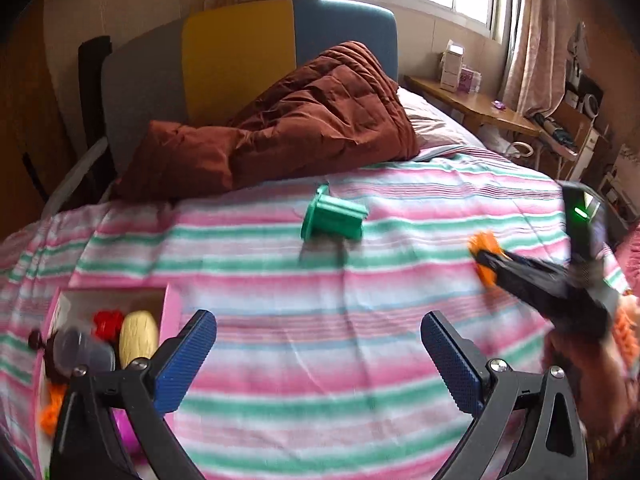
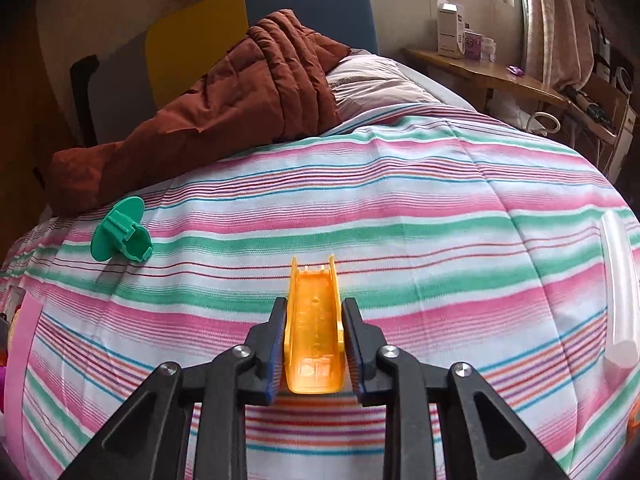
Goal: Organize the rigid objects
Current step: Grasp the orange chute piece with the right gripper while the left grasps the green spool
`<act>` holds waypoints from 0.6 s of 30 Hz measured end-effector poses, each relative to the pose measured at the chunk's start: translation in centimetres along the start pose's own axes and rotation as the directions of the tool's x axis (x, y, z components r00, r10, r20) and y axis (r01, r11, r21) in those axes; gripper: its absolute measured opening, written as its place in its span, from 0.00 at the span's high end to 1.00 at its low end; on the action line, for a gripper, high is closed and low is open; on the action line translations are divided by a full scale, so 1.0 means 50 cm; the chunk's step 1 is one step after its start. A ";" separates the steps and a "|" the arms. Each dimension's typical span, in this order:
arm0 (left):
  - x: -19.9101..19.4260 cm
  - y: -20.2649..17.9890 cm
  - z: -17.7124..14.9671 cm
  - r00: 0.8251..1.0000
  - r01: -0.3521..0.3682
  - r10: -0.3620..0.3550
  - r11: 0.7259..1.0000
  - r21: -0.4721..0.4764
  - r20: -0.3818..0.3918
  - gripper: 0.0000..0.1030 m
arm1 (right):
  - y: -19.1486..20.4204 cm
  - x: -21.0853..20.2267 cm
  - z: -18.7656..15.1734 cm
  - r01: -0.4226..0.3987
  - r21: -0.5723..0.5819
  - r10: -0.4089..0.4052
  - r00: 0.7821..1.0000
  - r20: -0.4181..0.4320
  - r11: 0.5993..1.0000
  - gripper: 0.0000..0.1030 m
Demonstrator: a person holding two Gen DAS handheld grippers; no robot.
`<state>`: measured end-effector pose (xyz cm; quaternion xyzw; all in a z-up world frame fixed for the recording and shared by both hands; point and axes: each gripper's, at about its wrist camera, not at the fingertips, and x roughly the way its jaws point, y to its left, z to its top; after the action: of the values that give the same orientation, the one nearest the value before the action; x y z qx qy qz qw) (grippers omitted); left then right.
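The right gripper [image 2: 314, 336] has its jaws closed on an orange plastic piece [image 2: 314, 320], a trough-shaped part pinched by its two long sides so that it sticks out forward past the fingertips. That side-on hold looks meant to keep the open channel facing up and the piece steady for carrying. It hangs just above the striped bedspread [image 2: 400, 200].

The left gripper [image 1: 318, 338] stands wide open with nothing between its blue pads [image 1: 188, 360], over bare bedspread near the pink box [image 1: 170, 308] at the near left. The box already holds a red thing, a pale yellow one and a dark round one, so I take it as the place where the pieces are being gathered.

A green flanged piece [image 2: 120, 236] lies on its side farther up the bed, left of the orange piece and well apart from both grippers. A pale translucent tube [image 2: 618, 280] lies at the right edge. The rumpled brown quilt [image 1: 300, 120] sits at the far end, out of the way. Nothing blocks the path to the box.
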<state>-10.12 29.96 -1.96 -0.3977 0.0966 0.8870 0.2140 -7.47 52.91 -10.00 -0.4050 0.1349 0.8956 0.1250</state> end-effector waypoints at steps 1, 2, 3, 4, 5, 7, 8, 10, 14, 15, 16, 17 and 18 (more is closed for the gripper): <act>0.023 -0.007 0.016 1.000 -0.005 0.005 1.000 0.014 -0.006 0.00 | -0.003 -0.005 -0.006 -0.001 0.015 0.001 1.000 0.006 1.000 0.75; 0.049 -0.014 0.034 1.000 -0.003 0.003 1.000 0.027 -0.015 0.00 | -0.006 -0.010 -0.012 -0.007 0.030 0.006 1.000 0.015 1.000 0.75; 0.071 -0.022 0.048 1.000 0.007 -0.006 0.999 0.044 -0.020 0.00 | -0.009 -0.012 -0.015 -0.009 0.040 0.008 1.000 0.023 0.999 0.75; 0.095 -0.031 0.062 0.999 0.020 -0.018 0.997 0.071 -0.028 0.00 | -0.011 -0.014 -0.017 -0.004 0.047 0.002 1.000 0.031 0.999 0.75; 0.118 -0.038 0.075 0.999 0.012 -0.008 0.995 0.096 -0.038 0.00 | -0.013 -0.014 -0.019 0.001 0.052 -0.002 0.999 0.035 0.999 0.75; 0.151 -0.049 0.096 0.999 -0.003 0.007 0.991 0.135 -0.034 0.00 | -0.015 -0.014 -0.020 -0.003 0.059 0.001 0.999 0.038 0.998 0.75; 0.170 -0.051 0.106 0.999 0.000 0.005 0.988 0.155 -0.037 0.00 | -0.015 -0.014 -0.021 -0.002 0.062 0.000 0.999 0.040 0.998 0.75; 0.204 -0.047 0.122 0.998 -0.029 0.037 0.986 0.162 -0.045 0.00 | -0.016 -0.013 -0.021 -0.002 0.062 0.000 0.999 0.044 0.998 0.75; 0.257 -0.028 0.135 0.995 -0.038 0.048 0.992 0.121 -0.083 0.00 | -0.012 -0.010 -0.023 0.014 0.054 -0.017 0.999 0.050 0.998 0.75; 0.262 -0.025 0.136 0.996 -0.026 0.036 0.994 0.110 -0.086 0.00 | -0.011 -0.010 -0.024 0.017 0.053 -0.019 0.998 0.051 0.998 0.75; 0.267 -0.023 0.136 0.996 -0.023 0.031 0.995 0.099 -0.086 0.01 | -0.011 -0.010 -0.024 0.017 0.053 -0.020 0.998 0.052 0.998 0.75; 0.269 -0.023 0.135 0.996 -0.016 0.024 0.996 0.090 -0.085 0.02 | -0.011 -0.009 -0.024 0.016 0.055 -0.019 0.998 0.054 0.998 0.75; 0.272 -0.023 0.135 0.996 -0.002 0.009 0.996 0.086 -0.084 0.07 | -0.011 -0.009 -0.025 0.016 0.056 -0.019 0.998 0.055 0.998 0.75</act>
<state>-22.12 37.42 -7.63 -0.4252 0.1447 0.8649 0.2241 -6.13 52.96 -10.50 -0.3775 0.1528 0.9013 0.1478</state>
